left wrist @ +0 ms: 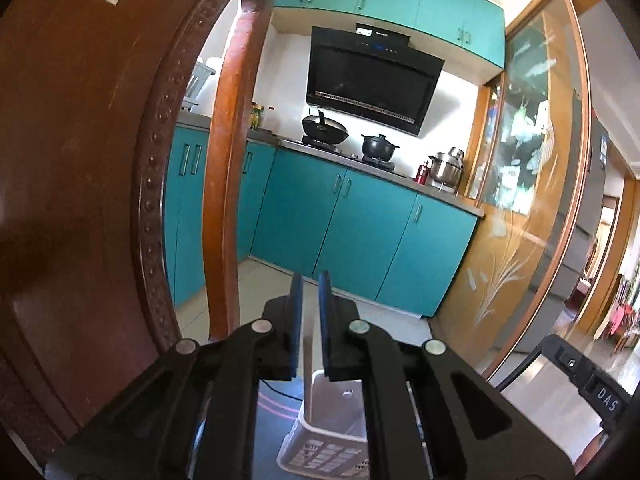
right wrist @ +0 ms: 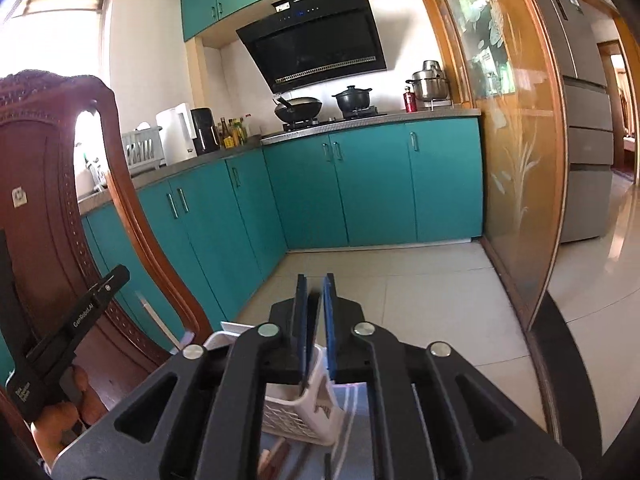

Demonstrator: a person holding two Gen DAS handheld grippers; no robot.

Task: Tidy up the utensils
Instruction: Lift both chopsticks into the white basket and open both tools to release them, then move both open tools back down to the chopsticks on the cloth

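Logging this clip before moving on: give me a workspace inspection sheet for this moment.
Surface: dark tabletop with pink lines, mostly hidden.
Job's things: white slotted plastic utensil basket upright on it; contents not discernible.
Clutter: brownish items below the basket, unclear.
Grippers: left gripper and right gripper with narrow gaps, raised above the basket, holding nothing.
Cables: thin dark cable on the tabletop.
Surroundings: carved wooden chair, teal kitchen cabinets, black range hood.
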